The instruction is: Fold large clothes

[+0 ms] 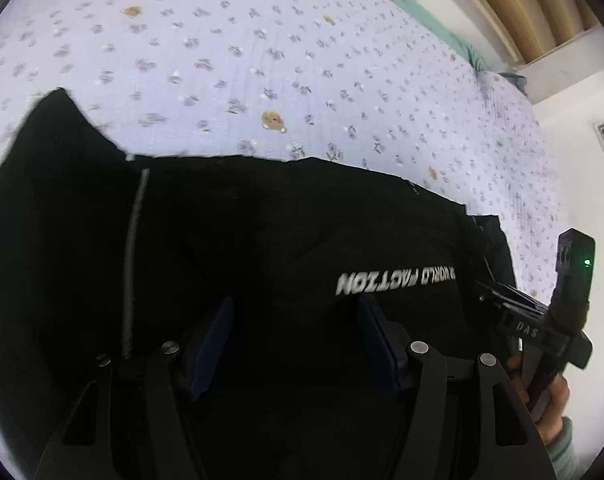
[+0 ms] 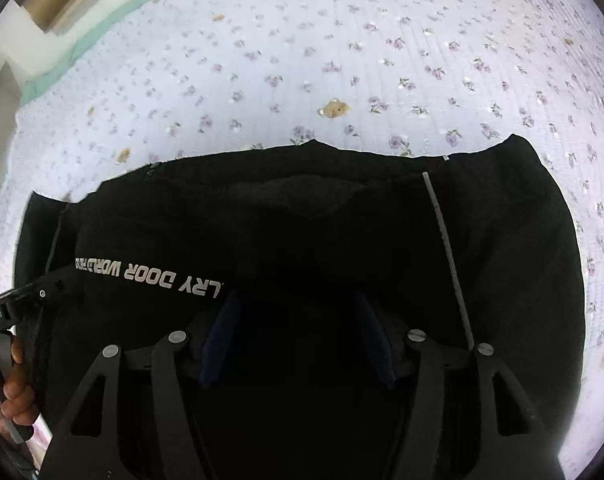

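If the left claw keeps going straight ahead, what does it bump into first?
Most likely the black garment, which lies right in front of the open left claw and fills the space between its fingers. The flowered bedspread is farther on. Depth is hard to judge.

Garment (image 1: 261,240) spread on bed (image 1: 261,60), near edge toward cameras, bed cover seen beyond its far edge. Left hand-held gripper (image 1: 293,340) positioned over garment's near part, lettering (image 1: 394,278) just ahead to right. Right hand-held gripper (image 2: 297,336) positioned over same garment, zipper (image 2: 450,260) to right, lettering (image 2: 149,274) to left. Headboard (image 1: 514,4) behind bed.
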{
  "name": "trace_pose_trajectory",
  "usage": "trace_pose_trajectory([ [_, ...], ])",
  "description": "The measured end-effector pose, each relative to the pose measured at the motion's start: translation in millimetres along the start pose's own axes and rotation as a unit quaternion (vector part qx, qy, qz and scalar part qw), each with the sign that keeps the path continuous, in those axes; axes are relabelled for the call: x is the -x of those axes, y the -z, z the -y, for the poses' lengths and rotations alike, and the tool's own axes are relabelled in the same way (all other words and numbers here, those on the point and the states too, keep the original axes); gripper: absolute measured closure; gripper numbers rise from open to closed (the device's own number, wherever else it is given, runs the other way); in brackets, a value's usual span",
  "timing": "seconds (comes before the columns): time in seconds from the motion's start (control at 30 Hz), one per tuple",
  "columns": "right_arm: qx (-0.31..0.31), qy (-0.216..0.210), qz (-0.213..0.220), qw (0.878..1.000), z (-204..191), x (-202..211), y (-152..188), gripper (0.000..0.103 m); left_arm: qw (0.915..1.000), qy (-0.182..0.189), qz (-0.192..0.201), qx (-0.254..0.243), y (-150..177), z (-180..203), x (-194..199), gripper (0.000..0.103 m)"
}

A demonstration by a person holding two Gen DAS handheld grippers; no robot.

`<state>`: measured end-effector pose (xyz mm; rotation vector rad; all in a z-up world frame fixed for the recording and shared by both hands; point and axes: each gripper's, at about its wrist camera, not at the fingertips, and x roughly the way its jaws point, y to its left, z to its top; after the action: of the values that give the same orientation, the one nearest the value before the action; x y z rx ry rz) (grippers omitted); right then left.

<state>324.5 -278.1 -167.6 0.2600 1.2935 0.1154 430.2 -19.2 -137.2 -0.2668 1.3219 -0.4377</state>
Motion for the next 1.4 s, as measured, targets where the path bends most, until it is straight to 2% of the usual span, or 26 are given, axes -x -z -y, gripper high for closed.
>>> trace_pose_trajectory([
  [0.07,-0.012,-0.013,0.004,1.0,5.3,19.6,-1.2,0.039,1.0,0.005,0.005,0.006,6.0,-7.5,21.5,0.037],
  [0.2,-0.023,-0.006,0.031,0.999,32.0,70.5,23.6,0.031,0.9981,-0.004,0.052,0.032,28.7,-43.6,87.0,0.037],
  [0.33,-0.018,0.039,0.065,0.997,49.8,113.8,55.5,0.023,0.9927,-0.002,0.072,0.096,54.7,-95.8,131.3,0.033],
  [0.4,-0.015,0.07,0.073,0.995,58.7,129.5,65.4,0.021,0.9903,-0.005,0.072,0.119,65.0,-111.4,135.9,0.033],
  [0.47,-0.018,0.079,0.073,0.994,70.7,142.0,73.5,0.021,0.9877,0.008,0.068,0.141,75.2,-124.7,134.5,0.033],
  [0.6,-0.036,0.078,0.077,0.993,88.4,152.6,84.2,0.021,0.982,0.058,0.054,0.172,84.1,-138.0,110.0,0.032],
  [0.73,-0.046,0.065,0.079,0.994,106.0,153.5,87.1,0.021,0.9731,0.057,0.054,0.217,90.3,-156.2,90.3,0.033],
  [0.8,-0.047,0.059,0.079,0.994,99.9,143.2,82.9,0.021,0.969,0.088,0.053,0.225,91.0,-161.4,84.2,0.033],
  [0.83,-0.049,0.054,0.076,0.994,104.2,140.1,83.3,0.021,0.9682,0.109,0.045,0.221,89.6,-160.2,78.5,0.033],
  [0.9,-0.058,0.035,0.067,0.995,110.7,128.5,81.9,0.021,0.9697,0.129,0.023,0.206,86.2,-156.7,69.0,0.032],
  [1.0,-0.082,0.001,0.054,0.995,120.3,102.6,76.9,0.021,0.971,0.126,0.005,0.203,79.0,-152.2,50.8,0.033],
  [1.1,-0.107,-0.022,0.038,0.993,132.8,79.8,74.3,0.02,0.962,0.152,-0.019,0.226,74.9,-158.3,25.7,0.032],
  [1.2,-0.142,-0.07,0.019,0.987,149.7,57.0,73.8,0.013,0.9548,0.172,-0.031,0.24,73.1,-162.5,9.4,0.03],
  [1.3,-0.173,-0.125,-0.001,0.977,161.8,38.2,74.1,0.011,0.9498,0.194,-0.032,0.243,71.7,-164.6,4.7,0.03],
  [1.4,-0.153,-0.154,-0.011,0.976,155.7,36.2,69.9,0.009,0.9443,0.24,-0.031,0.223,71.5,-159.9,11.2,0.03],
])
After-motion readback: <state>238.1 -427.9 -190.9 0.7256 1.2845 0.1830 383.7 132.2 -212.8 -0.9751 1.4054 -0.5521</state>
